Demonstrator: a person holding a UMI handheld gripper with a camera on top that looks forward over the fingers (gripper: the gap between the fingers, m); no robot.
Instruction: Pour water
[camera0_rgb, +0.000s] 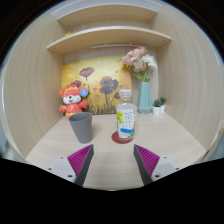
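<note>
A clear plastic water bottle with a white cap and a printed label stands upright on a round red coaster on the wooden table. To its left stands a grey cup, upright. My gripper is open, its two magenta pads spread wide with only bare tabletop between them. The bottle and the cup stand beyond the fingers, the bottle a little right of the midline, the cup left of it.
Against the back wall are a poppy painting, an orange fox toy, a blue vase of pink flowers and a small potted plant. A wooden shelf runs overhead. Curved wooden side walls enclose the nook.
</note>
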